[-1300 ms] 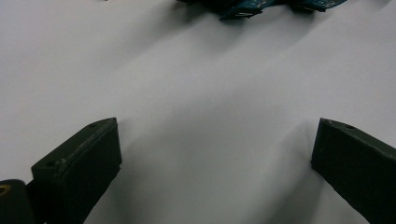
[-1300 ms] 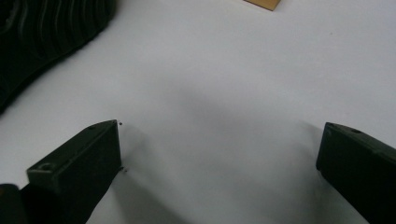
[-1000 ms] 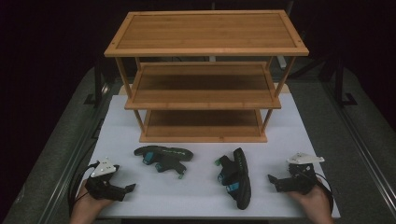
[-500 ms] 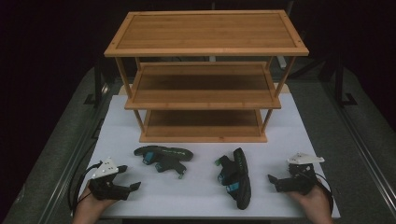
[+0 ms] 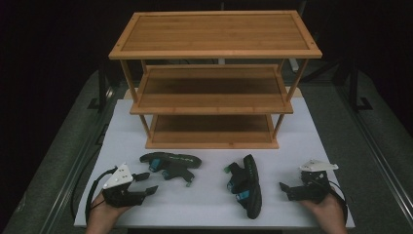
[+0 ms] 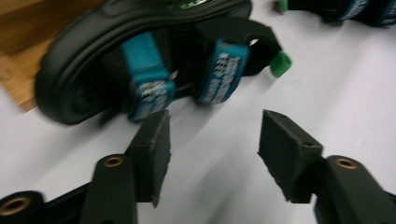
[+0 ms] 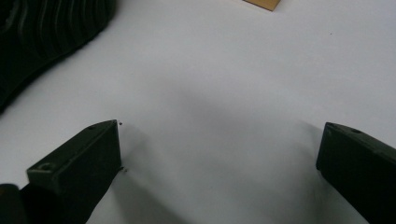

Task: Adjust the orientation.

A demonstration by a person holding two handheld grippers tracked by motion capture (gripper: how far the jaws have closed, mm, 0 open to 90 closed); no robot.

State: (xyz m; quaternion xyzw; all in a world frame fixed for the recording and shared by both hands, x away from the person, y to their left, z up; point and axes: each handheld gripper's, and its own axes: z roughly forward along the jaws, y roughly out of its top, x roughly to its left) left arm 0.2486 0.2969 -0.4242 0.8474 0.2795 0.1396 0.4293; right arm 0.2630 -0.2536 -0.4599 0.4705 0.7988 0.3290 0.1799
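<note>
Two black sandals with teal straps lie on the white table in front of a bamboo rack. The left sandal [image 5: 168,165] [image 6: 154,60] lies on its side, a little right of my left gripper [image 5: 147,184] [image 6: 212,144]. That gripper's jaws have just been closing and stand partly apart with nothing between them. The right sandal [image 5: 247,185] lies left of my right gripper [image 5: 286,189] [image 7: 219,154], whose jaws stand wide open over bare table; the sandal's ribbed sole [image 7: 42,32] shows at its upper left.
A three-tier bamboo shelf rack [image 5: 214,78] stands at the back of the white table top [image 5: 204,204], its shelves bare. Dark rails and floor flank the table. A hand holds each gripper at the near edge.
My left gripper has moved right and slightly up toward the left sandal, and its jaws have narrowed. The right gripper and both sandals have kept still.
</note>
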